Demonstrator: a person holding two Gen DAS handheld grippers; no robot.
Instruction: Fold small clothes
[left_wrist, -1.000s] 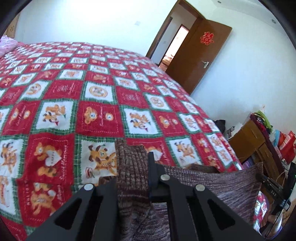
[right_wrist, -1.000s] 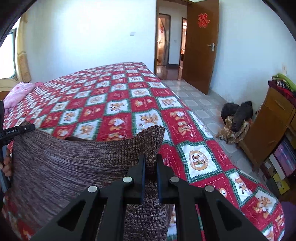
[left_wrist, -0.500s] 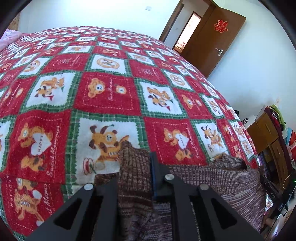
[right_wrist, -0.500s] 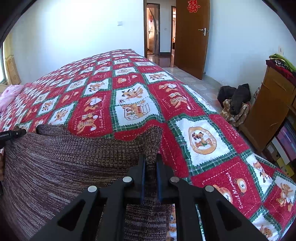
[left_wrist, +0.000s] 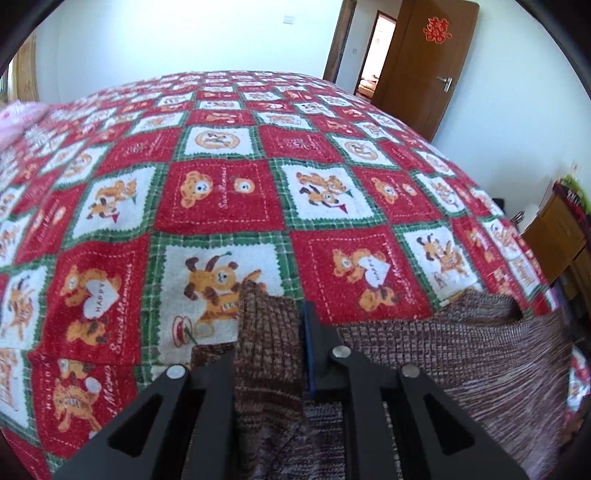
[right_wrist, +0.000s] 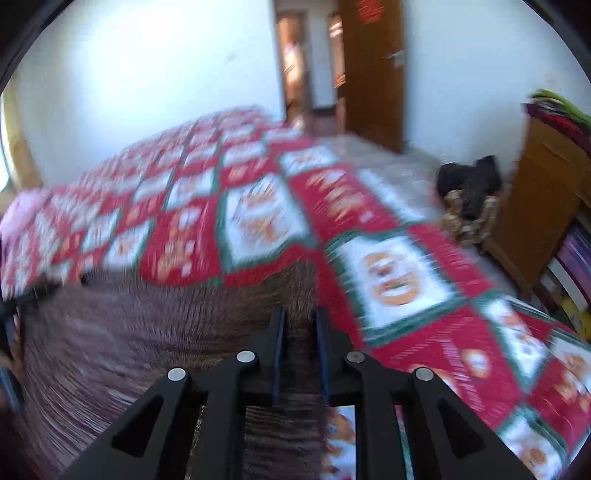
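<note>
A brown knitted garment (left_wrist: 480, 354) is stretched between my two grippers, low over a bed with a red, green and white patchwork cover (left_wrist: 229, 199). My left gripper (left_wrist: 273, 332) is shut on one corner of the garment, which bunches up between its fingers. In the right wrist view, which is blurred by motion, my right gripper (right_wrist: 299, 325) pinches the other corner, and the garment (right_wrist: 140, 332) spreads to the left of it over the bed cover (right_wrist: 399, 280).
A wooden cabinet (right_wrist: 546, 206) with folded clothes on top stands to the right of the bed. A dark heap of clothes (right_wrist: 469, 199) lies on the floor beside it. A brown door (left_wrist: 428, 62) stands open behind the bed. A pink pillow (left_wrist: 18, 118) is far left.
Both grippers have moved forward and down over the bed with the garment, bringing its held edge close to the cover. The right wrist view has become blurred by motion.
</note>
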